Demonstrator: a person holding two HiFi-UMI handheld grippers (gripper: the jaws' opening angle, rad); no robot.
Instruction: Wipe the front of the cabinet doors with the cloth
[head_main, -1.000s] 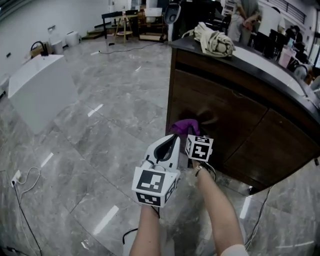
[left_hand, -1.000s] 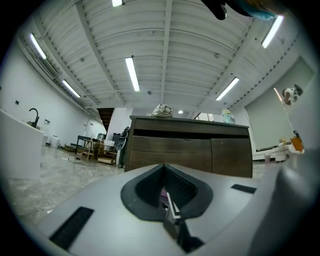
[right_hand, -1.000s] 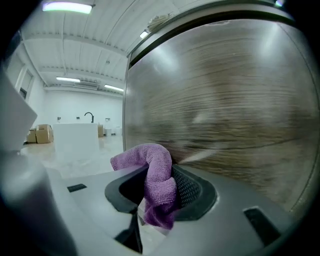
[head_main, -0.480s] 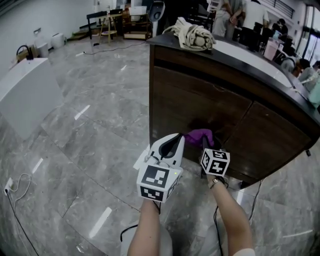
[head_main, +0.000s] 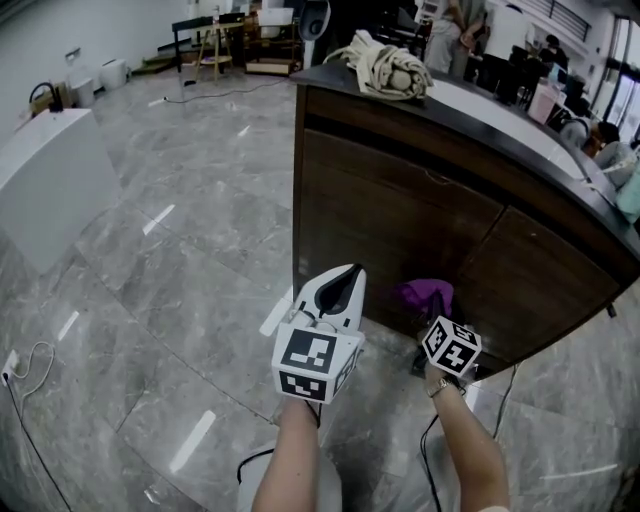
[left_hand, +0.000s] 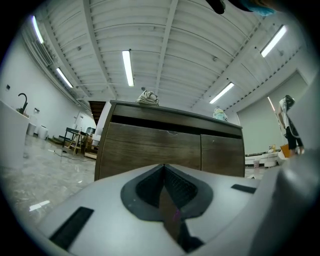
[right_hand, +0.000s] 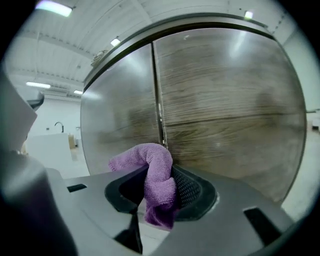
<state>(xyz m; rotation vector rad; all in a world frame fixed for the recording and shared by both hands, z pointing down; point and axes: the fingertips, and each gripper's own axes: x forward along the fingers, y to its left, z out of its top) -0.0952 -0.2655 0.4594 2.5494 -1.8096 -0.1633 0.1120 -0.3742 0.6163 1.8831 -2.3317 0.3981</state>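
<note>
White left claw (head_main: 347, 276), black-and-white marker cube (head_main: 314, 366)

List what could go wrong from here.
1. The cloth is a narrow bunch in the right gripper, so the hard jaws may scrape the cabinet doors.
2. It may snag on the seam between the doors and pull out.
3. A cable trailing beside the cabinet could be a trip hazard.

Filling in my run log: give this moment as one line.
right gripper: shut on purple cloth | at cabinet doors | left gripper: shut, empty

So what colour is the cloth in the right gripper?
Purple; the cloth shows best in the right gripper view.
</note>
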